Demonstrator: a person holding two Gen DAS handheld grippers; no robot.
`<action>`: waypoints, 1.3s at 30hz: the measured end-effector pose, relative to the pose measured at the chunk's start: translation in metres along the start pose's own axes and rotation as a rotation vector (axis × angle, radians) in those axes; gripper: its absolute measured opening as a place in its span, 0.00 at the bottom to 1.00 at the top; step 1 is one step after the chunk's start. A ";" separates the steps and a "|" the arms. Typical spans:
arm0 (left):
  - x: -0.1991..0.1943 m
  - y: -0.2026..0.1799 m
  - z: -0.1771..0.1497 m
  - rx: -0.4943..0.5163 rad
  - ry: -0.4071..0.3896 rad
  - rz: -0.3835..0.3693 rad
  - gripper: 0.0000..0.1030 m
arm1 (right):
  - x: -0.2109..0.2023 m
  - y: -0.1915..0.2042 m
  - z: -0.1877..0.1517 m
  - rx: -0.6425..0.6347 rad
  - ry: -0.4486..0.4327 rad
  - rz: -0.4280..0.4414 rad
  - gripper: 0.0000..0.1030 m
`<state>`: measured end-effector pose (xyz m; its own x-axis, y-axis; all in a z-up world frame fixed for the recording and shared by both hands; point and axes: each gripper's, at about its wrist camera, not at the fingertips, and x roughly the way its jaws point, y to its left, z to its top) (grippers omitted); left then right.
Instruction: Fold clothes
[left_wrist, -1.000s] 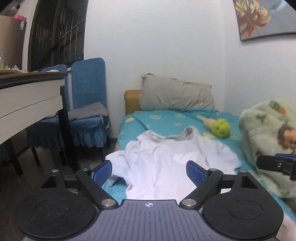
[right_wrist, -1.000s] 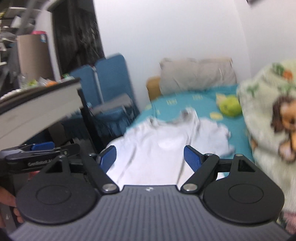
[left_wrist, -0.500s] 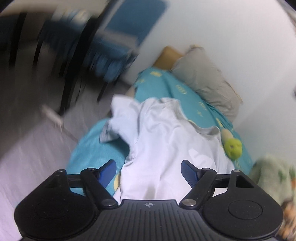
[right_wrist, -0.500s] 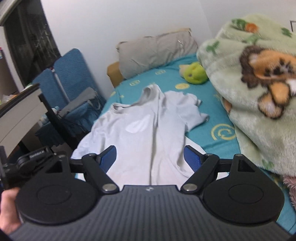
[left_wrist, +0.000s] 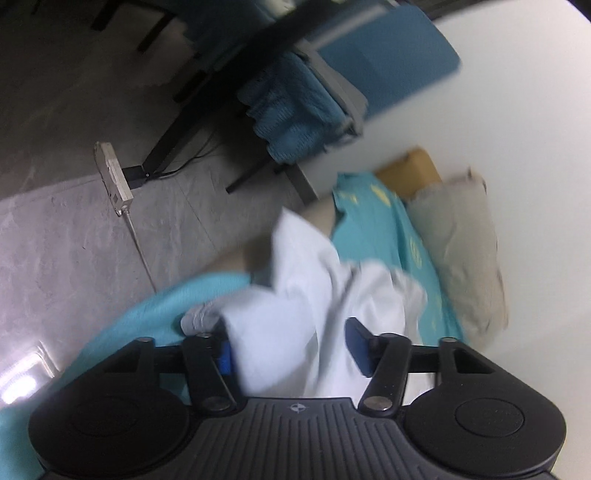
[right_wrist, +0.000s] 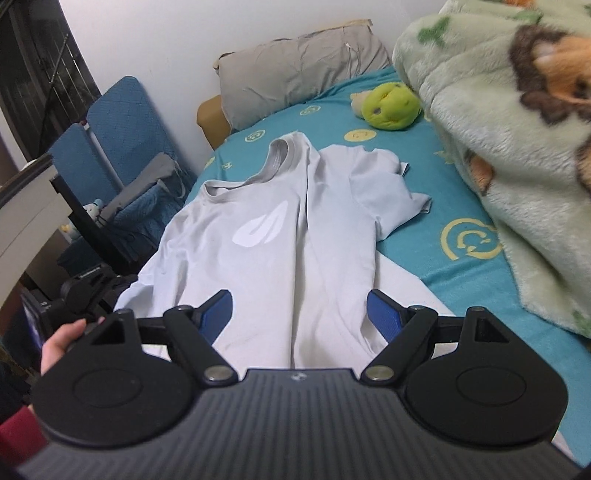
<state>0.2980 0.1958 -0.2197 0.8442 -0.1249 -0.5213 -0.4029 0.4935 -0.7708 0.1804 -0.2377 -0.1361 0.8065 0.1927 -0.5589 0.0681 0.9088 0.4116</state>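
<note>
Teal bedsheet (right_wrist: 436, 206) w/ white T-shirt (right_wrist: 280, 236), grey floor (left_wrist: 74, 229).

A plain white wall (right_wrist: 155, 40) is standing behind the bed, whose turquoise sheet printed with yellow smiley rings (right_wrist: 469, 236) is covering the mattress. A crumpled grey pillow (right_wrist: 295, 70) is leaning against that wall, and a green fleece blanket with a brown cartoon animal (right_wrist: 517, 122) is lying heaped along the bed's right side. Two blue fabric-covered chairs (right_wrist: 122, 122) are standing beside the bed. A grey concrete floor (left_wrist: 74, 221) is showing below, with a white power strip (left_wrist: 112, 177) lying on it.
</note>
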 end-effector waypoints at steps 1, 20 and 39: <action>0.007 0.002 0.006 -0.021 -0.001 -0.010 0.46 | 0.005 -0.001 0.001 0.002 0.004 -0.004 0.79; 0.054 -0.063 0.080 0.363 -0.233 0.217 0.05 | 0.024 -0.014 0.000 0.016 0.018 -0.062 0.79; -0.154 -0.006 -0.027 0.601 0.451 0.353 0.49 | -0.010 -0.003 0.013 -0.013 -0.078 -0.024 0.79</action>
<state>0.1605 0.1890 -0.1447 0.4294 -0.1464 -0.8912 -0.2517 0.9283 -0.2737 0.1796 -0.2470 -0.1218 0.8479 0.1416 -0.5109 0.0813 0.9176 0.3892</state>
